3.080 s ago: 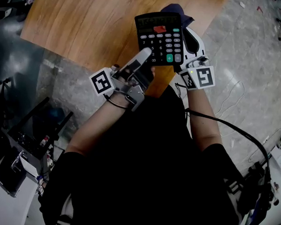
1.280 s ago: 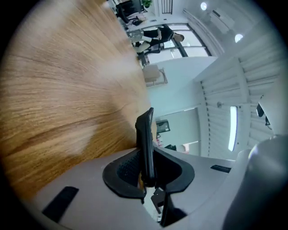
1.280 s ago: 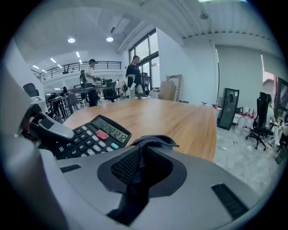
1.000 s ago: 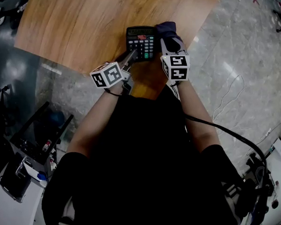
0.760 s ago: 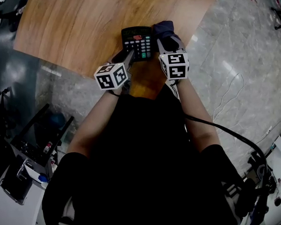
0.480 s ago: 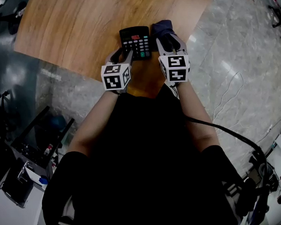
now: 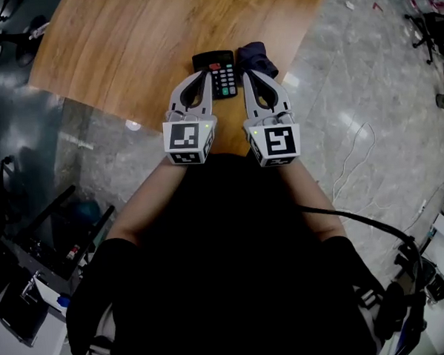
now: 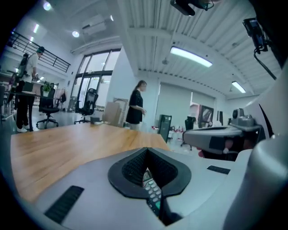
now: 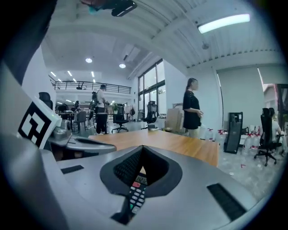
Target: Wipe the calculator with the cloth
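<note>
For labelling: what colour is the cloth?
Dark blue cloth, clearest in the head view.

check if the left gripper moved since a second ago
Yes. The left gripper rose toward the camera, away from the calculator lying on the wooden table, jaws shut.

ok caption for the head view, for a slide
Shut, empty left gripper and right gripper above the wooden table edge; calculator and dark cloth lie side by side

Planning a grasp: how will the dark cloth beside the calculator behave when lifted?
The cloth lies bunched in soft folds, so it will likely droop limply from a pinch. It looks light, and would probably crumple rather than slide when pushed.
</note>
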Tool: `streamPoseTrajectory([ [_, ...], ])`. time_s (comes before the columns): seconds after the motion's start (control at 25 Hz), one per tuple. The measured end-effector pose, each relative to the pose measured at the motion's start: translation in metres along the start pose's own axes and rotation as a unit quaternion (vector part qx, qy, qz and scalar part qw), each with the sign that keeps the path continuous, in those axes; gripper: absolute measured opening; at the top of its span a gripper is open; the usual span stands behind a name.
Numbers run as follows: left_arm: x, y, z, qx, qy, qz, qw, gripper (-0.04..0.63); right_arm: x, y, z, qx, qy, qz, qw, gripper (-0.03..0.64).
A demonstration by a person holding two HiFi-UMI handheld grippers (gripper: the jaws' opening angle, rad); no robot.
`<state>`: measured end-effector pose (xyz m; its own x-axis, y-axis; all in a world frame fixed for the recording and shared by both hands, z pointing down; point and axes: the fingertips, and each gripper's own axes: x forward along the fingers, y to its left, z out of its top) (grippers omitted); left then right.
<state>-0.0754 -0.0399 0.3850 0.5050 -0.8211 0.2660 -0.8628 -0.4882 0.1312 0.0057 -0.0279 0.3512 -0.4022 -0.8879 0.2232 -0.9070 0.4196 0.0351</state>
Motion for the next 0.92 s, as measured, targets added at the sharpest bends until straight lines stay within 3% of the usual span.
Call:
streamPoseTrajectory([
  [0.2, 0.0, -0.009, 0.02, -0.003, -0.037, -0.006, 0.9993, 0.006, -0.003, -0.007, 0.0, 0.003, 0.0, -0.006, 1.0, 0.015],
  [0.72, 0.006, -0.012, 0.026, 0.0, -0.044, -0.005, 0.999, 0.006, 0.006, -0.011, 0.011, 0.001, -0.023, 0.003, 1.0, 0.014],
  [0.92, 0.003, -0.011, 0.026, -0.017, -0.048, 0.005, 0.9987, 0.006, 0.006, -0.013, 0.012, 0.003, -0.021, -0.001, 1.0, 0.014],
])
